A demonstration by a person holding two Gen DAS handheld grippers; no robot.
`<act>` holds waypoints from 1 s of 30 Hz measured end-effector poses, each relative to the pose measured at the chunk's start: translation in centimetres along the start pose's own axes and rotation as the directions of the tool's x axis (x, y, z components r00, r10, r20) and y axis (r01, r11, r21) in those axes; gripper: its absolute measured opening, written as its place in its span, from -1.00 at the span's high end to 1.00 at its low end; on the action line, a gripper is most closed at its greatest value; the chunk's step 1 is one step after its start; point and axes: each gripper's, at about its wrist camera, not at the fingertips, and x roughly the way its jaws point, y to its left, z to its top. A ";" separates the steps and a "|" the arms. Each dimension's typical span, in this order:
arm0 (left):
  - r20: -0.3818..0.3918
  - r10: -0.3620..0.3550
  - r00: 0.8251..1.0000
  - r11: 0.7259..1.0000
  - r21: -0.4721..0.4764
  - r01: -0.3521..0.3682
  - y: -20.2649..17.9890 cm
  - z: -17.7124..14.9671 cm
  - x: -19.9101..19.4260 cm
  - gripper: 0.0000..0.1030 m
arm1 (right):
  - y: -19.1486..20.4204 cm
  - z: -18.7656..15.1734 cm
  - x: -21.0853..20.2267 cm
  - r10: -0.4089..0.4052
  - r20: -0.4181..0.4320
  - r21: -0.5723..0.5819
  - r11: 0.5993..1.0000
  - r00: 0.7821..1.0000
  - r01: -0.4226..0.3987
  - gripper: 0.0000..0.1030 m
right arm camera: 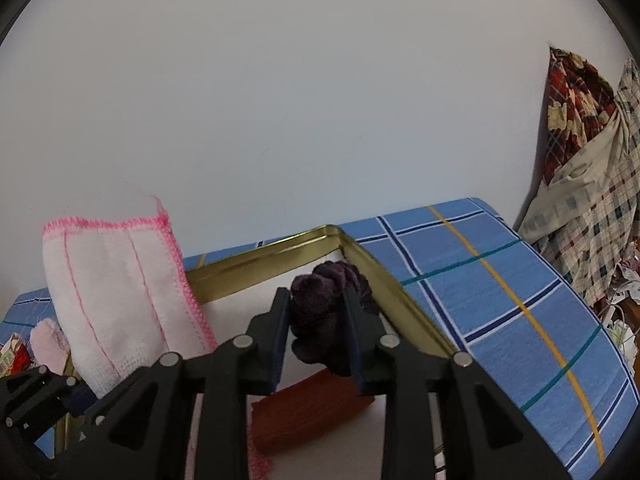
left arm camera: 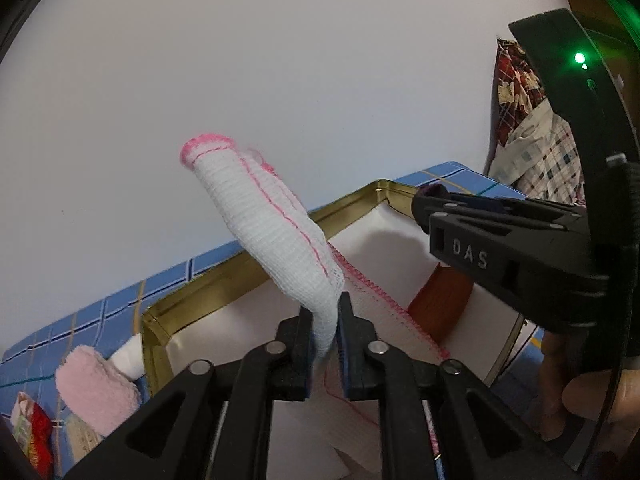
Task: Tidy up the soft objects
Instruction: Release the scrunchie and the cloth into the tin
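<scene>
Jaws of the left gripper point(left arm camera: 325, 344) stand close together with a white gauze cloth with pink stitched edging point(left arm camera: 276, 224) between the blue pads; the pads appear to press its lower fold, though a thin gap shows beside the right pad, so a firm clamp cannot be confirmed. The cloth rises from the jaws up and to the left, standing free against the white wall point(left arm camera: 280, 60). More of the same white, pink-edged fabric lies flat below the fingers inside a shallow gold-rimmed metal tray point(left arm camera: 224, 284) with a white floor.

Jaws of the right gripper point(right arm camera: 316, 320) sit on either side of a dark purple fuzzy bundle of cloth point(right arm camera: 320, 304); both pads touch its sides, and the bundle hangs above the tray's far right corner. Just below it, on the tray floor, lies a folded rust-brown cloth point(right arm camera: 304, 412).

In the left wrist view the right gripper shows at right, black, with a hand behind it at the lower right edge. The tray rests on a blue checked tablecloth point(right arm camera: 500, 288). Left of the tray, on the tablecloth, sits a rolled pale pink fleecy towel point(left arm camera: 94, 392), with a red printed packet point(left arm camera: 32, 428) at the far left edge. Patterned checked fabrics point(right arm camera: 588, 184) pile up at right, beyond the table.
</scene>
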 end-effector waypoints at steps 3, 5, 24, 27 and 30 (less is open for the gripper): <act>0.009 0.012 1.000 0.999 -0.031 -0.012 0.3 -0.1 -0.7 -0.36 | 0.2 0.0 -1.0 -0.014 0.044 0.005 1.000 0.999 0.014 -0.68; 0.070 0.073 0.995 0.996 -0.066 -0.068 0.9 -0.2 -2.1 -0.71 | 0.1 0.1 -2.3 -0.039 0.119 0.016 0.999 0.992 0.038 -0.83; 0.165 0.340 0.926 0.939 -0.103 -0.327 4.3 -2.6 -6.8 -0.76 | -0.6 -0.4 -5.9 -0.072 0.350 0.115 0.993 0.934 0.033 -1.00; 0.179 0.361 0.915 0.932 -0.112 -0.346 4.7 -3.2 -7.5 -0.76 | -0.1 -0.6 -6.3 -0.075 0.362 0.086 0.995 0.929 0.047 -1.00; 0.178 0.384 0.906 0.923 -0.080 -0.375 4.7 -4.0 -7.6 -0.76 | 0.2 -0.9 -6.5 -0.080 0.361 0.071 0.996 0.929 0.058 -1.00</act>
